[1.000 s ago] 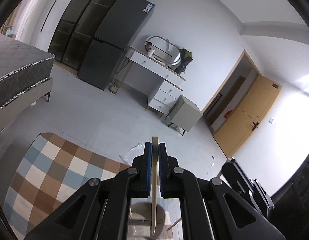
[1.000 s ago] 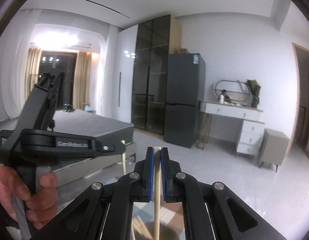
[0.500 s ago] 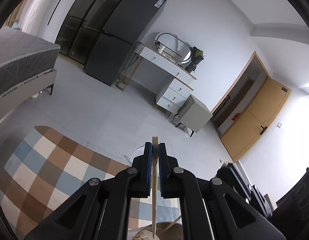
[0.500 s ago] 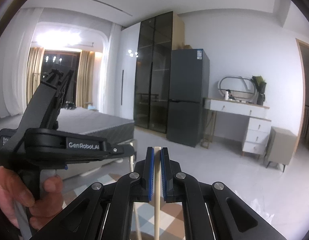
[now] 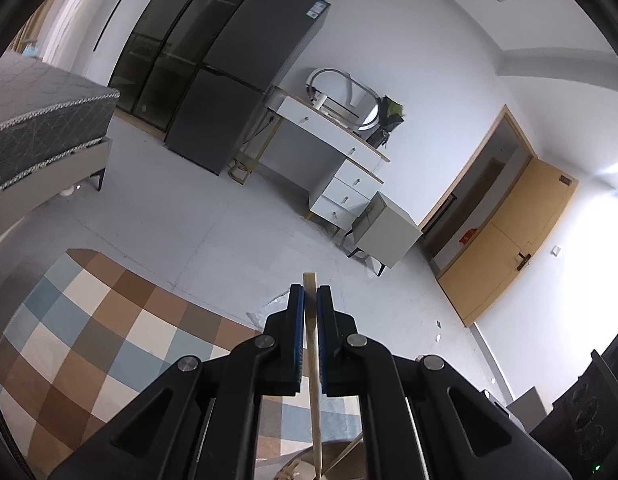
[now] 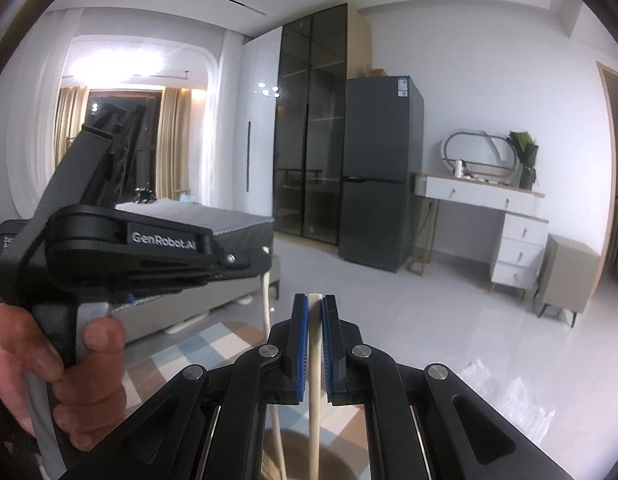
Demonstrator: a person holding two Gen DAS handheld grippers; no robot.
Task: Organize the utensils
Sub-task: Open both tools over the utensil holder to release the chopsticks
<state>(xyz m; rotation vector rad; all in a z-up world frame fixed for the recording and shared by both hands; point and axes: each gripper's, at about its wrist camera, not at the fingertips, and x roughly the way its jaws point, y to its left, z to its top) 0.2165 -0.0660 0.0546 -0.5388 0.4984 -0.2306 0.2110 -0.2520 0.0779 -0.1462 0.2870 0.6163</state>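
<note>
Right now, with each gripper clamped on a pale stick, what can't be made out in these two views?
- Left wrist view: the lower end of the left gripper's wooden stick runs off the bottom edge, flanked by the black gripper arms.
- Right wrist view: the right gripper's wooden stick is likewise cut off; its utensil type is unclear.
- Both views: the round container below shows only as a sliver between the arms; contents unreadable.

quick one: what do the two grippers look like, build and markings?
Both grippers are matte black linkage frames with silver pivot bolts and blue pads on the fingers. The left gripper, seen side-on, has white "GenRobot.AI" lettering and a grey handle. No sleeve is visible.
</note>
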